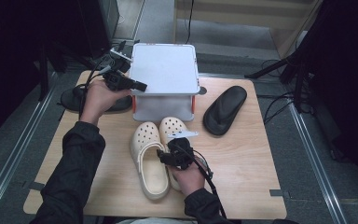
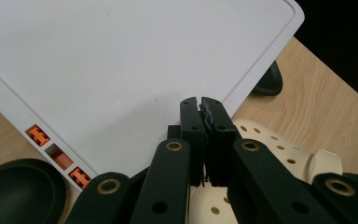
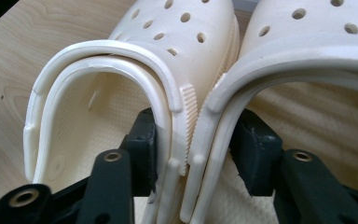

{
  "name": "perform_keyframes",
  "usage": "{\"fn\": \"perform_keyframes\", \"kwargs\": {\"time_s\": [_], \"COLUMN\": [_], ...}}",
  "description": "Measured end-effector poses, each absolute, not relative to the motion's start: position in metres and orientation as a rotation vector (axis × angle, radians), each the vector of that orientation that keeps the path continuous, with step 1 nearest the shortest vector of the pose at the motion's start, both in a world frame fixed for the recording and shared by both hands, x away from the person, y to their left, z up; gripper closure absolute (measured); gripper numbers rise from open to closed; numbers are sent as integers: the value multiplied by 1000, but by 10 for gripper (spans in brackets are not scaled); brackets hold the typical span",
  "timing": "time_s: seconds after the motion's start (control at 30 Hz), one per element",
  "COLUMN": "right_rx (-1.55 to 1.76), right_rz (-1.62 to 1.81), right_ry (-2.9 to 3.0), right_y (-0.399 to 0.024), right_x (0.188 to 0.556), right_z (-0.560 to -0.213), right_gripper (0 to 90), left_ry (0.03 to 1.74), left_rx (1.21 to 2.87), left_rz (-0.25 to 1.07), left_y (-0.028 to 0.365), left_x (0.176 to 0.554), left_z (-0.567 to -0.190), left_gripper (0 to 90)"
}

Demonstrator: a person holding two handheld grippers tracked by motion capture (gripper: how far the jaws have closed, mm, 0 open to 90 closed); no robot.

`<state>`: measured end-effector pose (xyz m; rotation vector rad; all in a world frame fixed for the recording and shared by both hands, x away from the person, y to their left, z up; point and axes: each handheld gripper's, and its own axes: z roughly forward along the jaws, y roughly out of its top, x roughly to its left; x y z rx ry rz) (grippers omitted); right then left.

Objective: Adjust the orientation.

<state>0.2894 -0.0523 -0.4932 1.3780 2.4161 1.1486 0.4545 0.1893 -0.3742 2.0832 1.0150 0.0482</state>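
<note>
Clogs (image 3: 191,107) between right gripper (image 3: 198,154) (cream)

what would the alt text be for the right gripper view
Two cream perforated clogs lie side by side on a wooden table, and the right gripper has one black jaw inside each shoe, pinching their touching inner walls together.

Table (image 1: 242,158): clogs (image 1: 147,158), rack (image 1: 164,81), insoles (image 1: 224,109).
</note>
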Motion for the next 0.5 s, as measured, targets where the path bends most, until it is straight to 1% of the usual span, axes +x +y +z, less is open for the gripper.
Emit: {"fn": "perform_keyframes", "kwargs": {"time_s": [0.23, 0.5], "right_rx": [1407, 1413], "right_rz": [1143, 1159], "right_ry": [2386, 2407], "right_y": [-57, -62], "right_x": [290, 296], "right_z": [-491, -484], "right_gripper": [645, 652], "left_ry": [1014, 1017], "left_rx": [2083, 2081], "left_rz": [41, 41], "left_y": [190, 190], "left_x": [455, 455], "left_z": [-374, -374], "left_gripper": [885, 883]}}
